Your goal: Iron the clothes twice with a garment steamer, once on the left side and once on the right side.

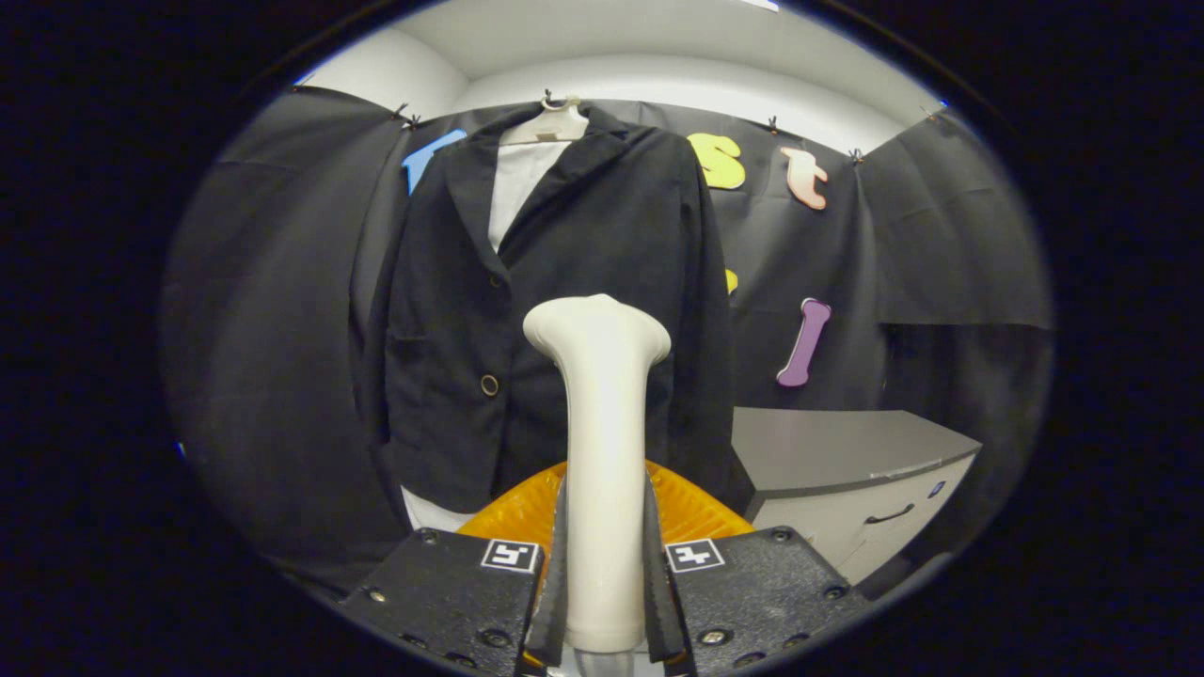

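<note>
— What have the tongs [604, 574] got?

— The steamer [602, 470]. Both fingers [555, 583] press on its cream handle, one on each side, so the tongs are pinching it. It stands upright between them, and its flared head tops out ahead of the fingers, in front of the jacket's lower half.

— And the jacket [555, 310]?

— Beyond the steamer, on a pale hanger [548, 124] hooked at the top of the booth's black cloth wall. It is dark, front facing the camera, lapels open over something white [514, 183] inside, likely a shirt or lining, though I cannot tell which. One button [489, 385] shows low on the front, just to the side of the steamer head. A bit of white [433, 512] also peeks out under the hem.

— Is the head touching the cloth?

— I can't tell; the head overlaps the jacket front, a little to the right of its middle, but the gap is not readable.

— Anything else?

— An orange ribbed thing [691, 508] sits behind the handle, just ahead of the fingers. Off to the right, beyond the tongs, is a bench [828, 451] with a grey top and a white drawer front with a dark handle [889, 514]; its near corner lies close to the jacket's hem.
</note>
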